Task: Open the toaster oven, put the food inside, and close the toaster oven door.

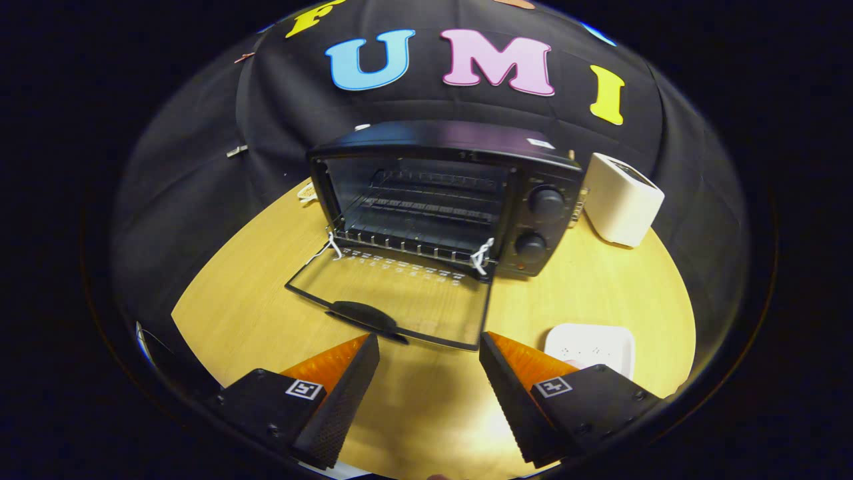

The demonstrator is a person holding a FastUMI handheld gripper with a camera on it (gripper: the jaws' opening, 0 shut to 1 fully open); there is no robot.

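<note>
A black toaster oven (460, 193) stands on the wooden table (600, 287) beyond my fingers. Its glass door (400, 293) lies folded down flat toward me, handle (363, 313) at the near edge. The wire rack (420, 213) inside looks bare. My gripper (430, 347) hovers over the table just short of the door's handle, open, with nothing between its fingers. A white plate (593, 347) sits on the table just beyond the right finger; a small pinkish bit shows at its near edge, partly hidden by the finger.
A white boxy appliance (623, 199) stands close to the right of the oven. Two knobs (546, 203) are on the oven's right panel. A small pale object (308, 192) lies behind the oven's left corner. Black cloth walls surround the table.
</note>
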